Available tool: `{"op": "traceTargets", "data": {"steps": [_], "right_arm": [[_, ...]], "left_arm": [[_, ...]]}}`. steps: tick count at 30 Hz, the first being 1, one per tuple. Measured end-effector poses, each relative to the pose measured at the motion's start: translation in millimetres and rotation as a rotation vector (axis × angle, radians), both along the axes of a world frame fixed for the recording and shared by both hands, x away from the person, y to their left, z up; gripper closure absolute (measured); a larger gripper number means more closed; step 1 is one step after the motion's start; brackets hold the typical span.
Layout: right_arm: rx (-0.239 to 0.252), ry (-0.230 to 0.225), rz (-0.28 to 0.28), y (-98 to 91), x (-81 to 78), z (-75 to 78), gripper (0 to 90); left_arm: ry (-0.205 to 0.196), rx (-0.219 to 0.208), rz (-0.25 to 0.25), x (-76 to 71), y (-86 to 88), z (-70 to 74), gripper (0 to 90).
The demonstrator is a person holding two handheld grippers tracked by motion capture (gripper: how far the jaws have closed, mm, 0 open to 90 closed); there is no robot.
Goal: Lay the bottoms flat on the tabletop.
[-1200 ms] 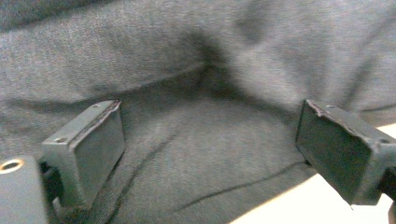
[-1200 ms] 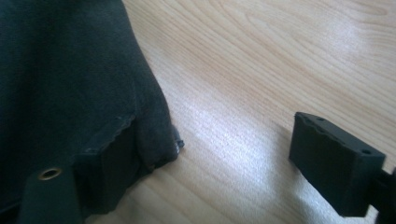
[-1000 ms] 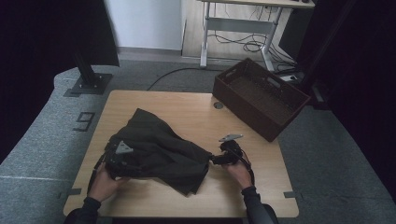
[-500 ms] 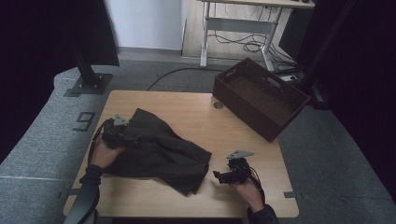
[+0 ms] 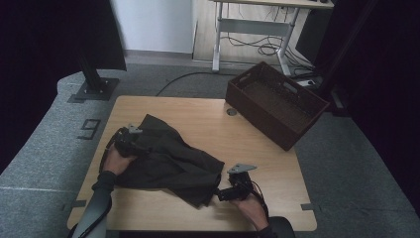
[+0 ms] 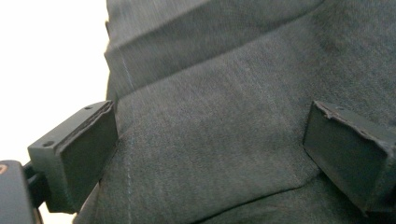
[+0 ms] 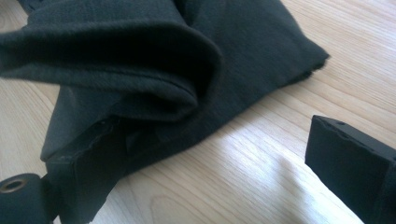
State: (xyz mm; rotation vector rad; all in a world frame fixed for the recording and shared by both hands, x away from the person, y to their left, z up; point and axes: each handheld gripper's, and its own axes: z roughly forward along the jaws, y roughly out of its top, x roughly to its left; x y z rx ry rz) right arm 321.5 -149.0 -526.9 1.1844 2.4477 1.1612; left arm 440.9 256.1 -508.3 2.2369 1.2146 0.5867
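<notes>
Grey carpet surrounds the wooden counter (image 5: pixel 277 173), where your dark garment (image 5: pixel 168 161) lies crumpled across the left and middle, well apart from the brown basket (image 5: pixel 277 106) at the far right corner. Your left gripper (image 5: pixel 128 144) rests at the garment's left edge; in the left gripper view its fingers (image 6: pixel 79 154) stand wide with cloth spread flat between them, not pinched. Your right gripper (image 5: pixel 229 192) sits at the cloth's near right corner, and in the right gripper view 1 of its fingers (image 7: pixel 350 158) hangs over bare wood while the other is tucked under a rolled fold, so nothing is clamped there either. Both sets of fingers have just been opening, which reads as a release or a regrip, so the garment is loose and free to slump. Compared with 1 second ago, your left hand has travelled from the near left edge up to the far left part of the cloth, your right hand has slid toward the near edge, and the bundle looks a little flatter and more spread.
</notes>
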Motion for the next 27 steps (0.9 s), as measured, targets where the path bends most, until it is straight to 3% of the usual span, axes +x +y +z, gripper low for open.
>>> {"op": "traceTargets", "data": {"steps": [2, 4, 8, 18, 27], "right_arm": [[-0.020, -0.003, 0.000, 4.2, 1.0, -2.2, 5.2], [-0.043, -0.001, -0.005, 7.6, 3.0, -5.5, 5.2], [-0.129, -0.001, -0.023, 10.5, 10.3, -16.1, 7.9], [-0.149, -0.007, -0.087, -1.3, 35.0, -18.1, 11.8], [-0.181, 0.004, -0.150, -10.1, 78.0, -15.0, 13.5]], "left_arm": [[0.007, 0.012, 0.002, -2.3, -0.5, -5.7, 4.1], [0.005, -0.007, 0.018, -5.3, 0.7, -8.2, 5.1], [0.007, -0.008, 0.035, -14.1, -0.3, -8.0, 8.1], [0.052, -0.023, 0.040, -39.8, 1.6, -3.9, 14.3], [0.098, -0.058, -0.006, -68.7, -3.7, -1.8, 14.8]]}}
